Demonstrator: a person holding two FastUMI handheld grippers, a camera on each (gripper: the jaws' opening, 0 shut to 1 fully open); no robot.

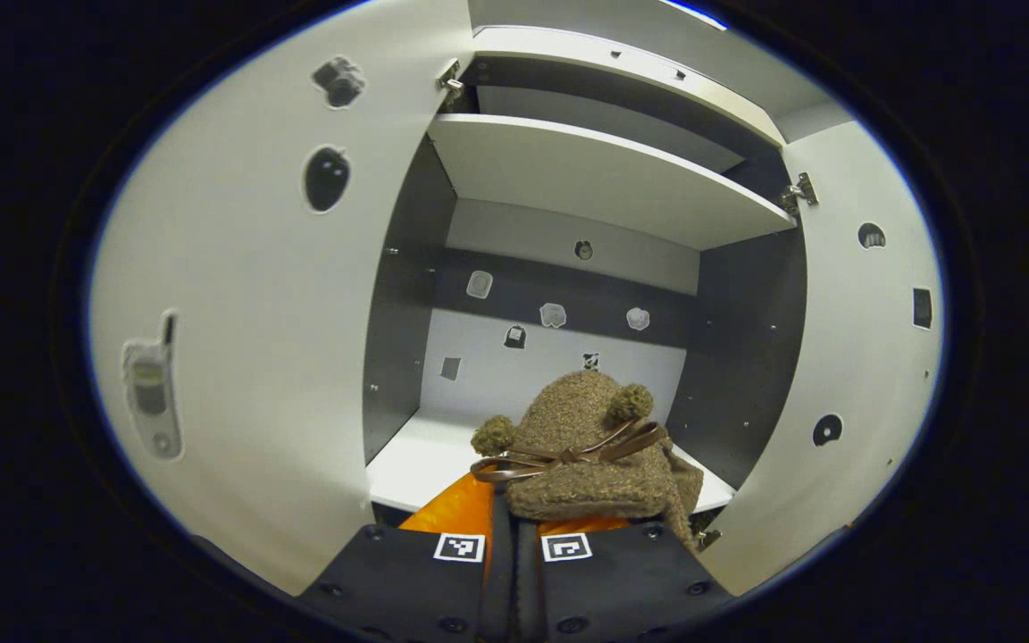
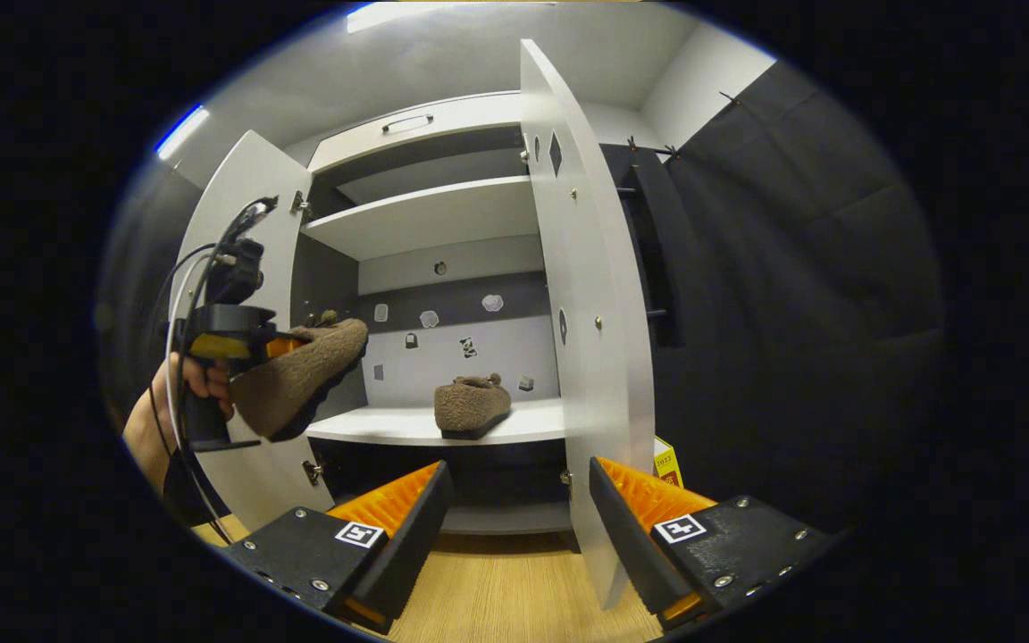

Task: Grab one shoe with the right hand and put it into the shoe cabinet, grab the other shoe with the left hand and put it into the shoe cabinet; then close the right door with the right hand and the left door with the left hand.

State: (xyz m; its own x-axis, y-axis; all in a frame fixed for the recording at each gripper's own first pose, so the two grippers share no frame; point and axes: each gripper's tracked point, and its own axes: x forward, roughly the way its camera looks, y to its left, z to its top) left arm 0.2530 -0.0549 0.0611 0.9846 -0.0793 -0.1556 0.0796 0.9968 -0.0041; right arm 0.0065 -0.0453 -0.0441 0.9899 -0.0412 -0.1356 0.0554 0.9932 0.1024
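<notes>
Left claw is pinching a fuzzy brown slipper with pompoms and a thin brown bow, both fingers pressed together on its heel end, so the slipper points straight ahead of the claw into the open white shoe cabinet. Just beyond and below the slipper's toe lies the white lower shelf, and behind that the cabinet's back panel with small stickers on it. To the left of this claw stands the open left door, to its right the open right door, both white and dotted with stickers. Seen from the right gripper view, the same left claw is held in a hand off to the left, with the slipper tilted toe-up in front of the cabinet opening and just above the front left edge of the shelf, not touching it.

Right claw is spread wide with nothing between its fingers, hanging low over the wooden floor. Ahead of it and slightly left, a second fuzzy brown slipper rests flat on the lower shelf inside the cabinet. The right door stands edge-on directly ahead of this claw's right finger. Further right is the booth's black cloth wall.
</notes>
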